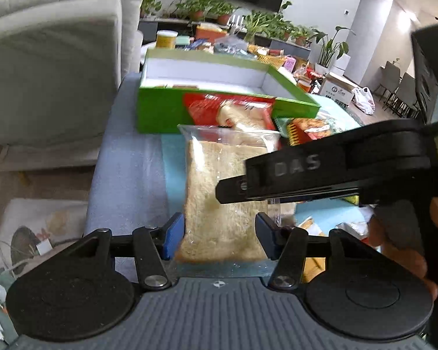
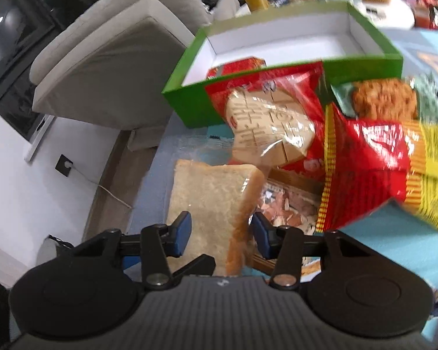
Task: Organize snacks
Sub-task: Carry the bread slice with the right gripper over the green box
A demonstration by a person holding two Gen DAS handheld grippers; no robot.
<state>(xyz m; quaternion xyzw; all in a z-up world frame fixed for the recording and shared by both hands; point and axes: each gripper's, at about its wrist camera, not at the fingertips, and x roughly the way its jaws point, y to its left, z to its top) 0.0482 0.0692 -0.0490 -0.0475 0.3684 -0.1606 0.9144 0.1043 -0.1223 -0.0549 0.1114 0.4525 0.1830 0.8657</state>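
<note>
A clear bag of sliced bread [image 1: 219, 204] lies on the blue table between the blue pads of my left gripper [image 1: 219, 237], whose jaws press its two sides. My right gripper [image 2: 220, 237] closes on the same bread bag [image 2: 216, 204] from the other side; it shows in the left wrist view as a black arm [image 1: 306, 175] over the bag. Behind stands an open green box [image 1: 219, 87] with white inside, holding one red packet [image 2: 236, 68]. A red bag of cookies [image 2: 265, 116] and a red and yellow snack bag [image 2: 373, 172] lie by the box.
A grey sofa [image 1: 52, 67] stands left of the table. More snacks, a yellow cup [image 1: 166, 38] and potted plants [image 1: 262, 23] fill the far table. A cable and socket [image 2: 64, 165] are on the wall at left.
</note>
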